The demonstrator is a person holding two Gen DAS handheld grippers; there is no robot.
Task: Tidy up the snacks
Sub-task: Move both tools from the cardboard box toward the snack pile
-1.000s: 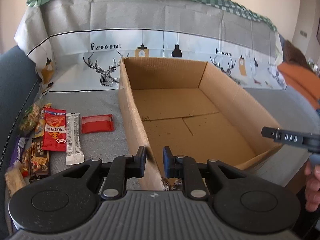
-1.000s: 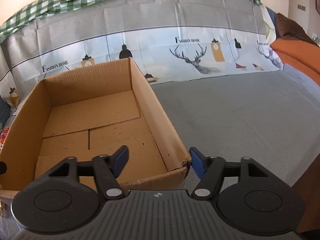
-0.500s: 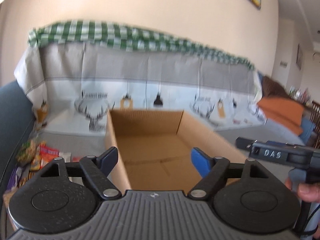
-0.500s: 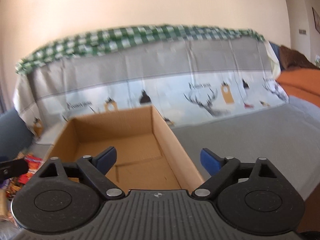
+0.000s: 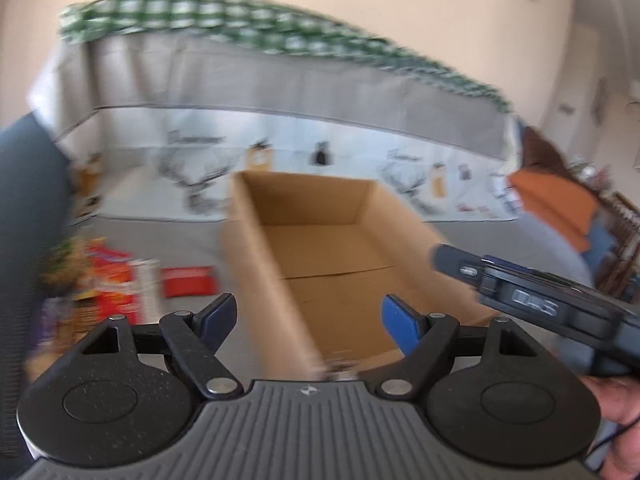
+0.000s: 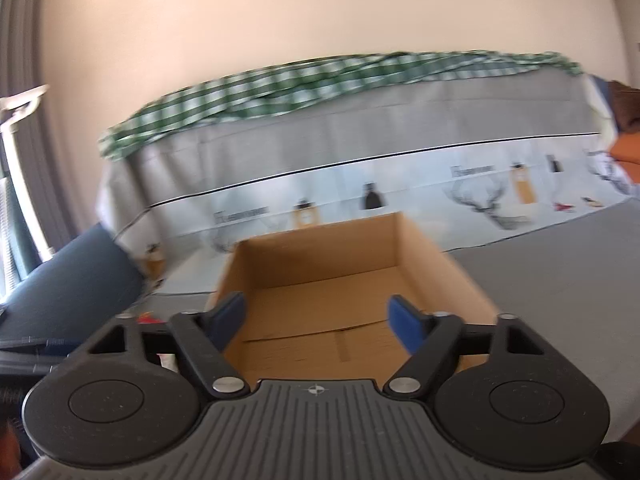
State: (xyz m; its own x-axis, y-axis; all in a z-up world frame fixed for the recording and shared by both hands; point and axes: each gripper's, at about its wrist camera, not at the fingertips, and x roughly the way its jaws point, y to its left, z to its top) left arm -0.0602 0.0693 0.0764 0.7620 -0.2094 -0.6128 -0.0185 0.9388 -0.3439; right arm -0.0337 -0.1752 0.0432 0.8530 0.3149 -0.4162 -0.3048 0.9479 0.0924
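Note:
An empty open cardboard box [image 5: 332, 252] stands on a grey sofa seat; it also shows in the right wrist view [image 6: 332, 280]. Several snack packets [image 5: 116, 284] lie on the seat left of the box, among them a red one [image 5: 186, 280]. My left gripper [image 5: 308, 320] is open and empty, raised over the box's near left wall. My right gripper [image 6: 316, 324] is open and empty, raised in front of the box. The right gripper's body [image 5: 532, 308] shows at the right of the left wrist view.
A printed cover with deer and lamp pictures [image 6: 400, 184] hangs over the sofa back, with a green checked cloth [image 6: 320, 80] on top. A dark blue cushion [image 6: 68, 276] lies at the left. An orange cushion [image 5: 556, 204] lies at the right.
My left gripper has opened, let go of the box's left wall and lifted back. My right gripper has lifted and swung left. Both views now tilt up towards the wall.

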